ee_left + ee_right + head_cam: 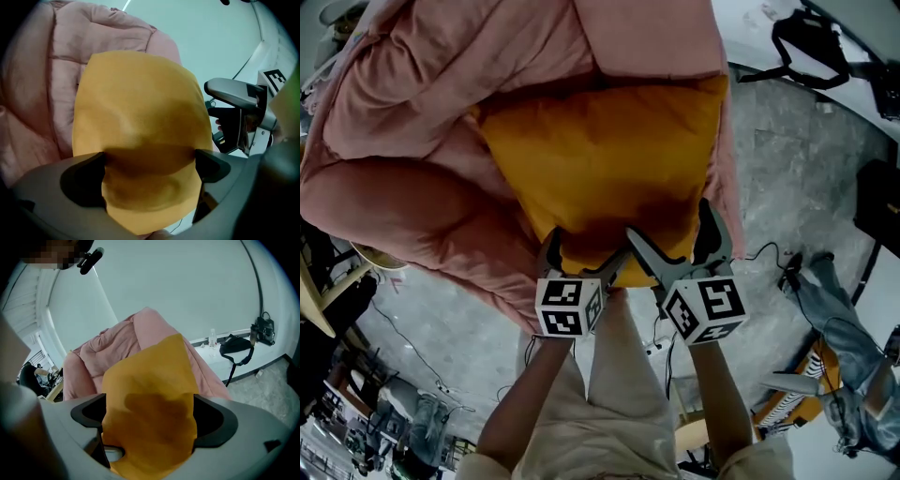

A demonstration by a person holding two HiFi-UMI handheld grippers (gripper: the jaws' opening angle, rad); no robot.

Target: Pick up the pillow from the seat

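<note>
The left gripper [581,253] and the right gripper [678,239] are held wide open around the near edge of the orange pillow [600,159]. The pillow is seen lying on the pink padded seat [412,187]. Clamping and lifting are judged not yet done.

Pink padded seat [412,187], orange pillow [600,159] directly on its cushion.

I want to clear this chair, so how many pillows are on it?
1. The orange pillow lies in the middle of the pink padded seat, reaching its front edge. Another could be hidden under the padding folds.
</note>
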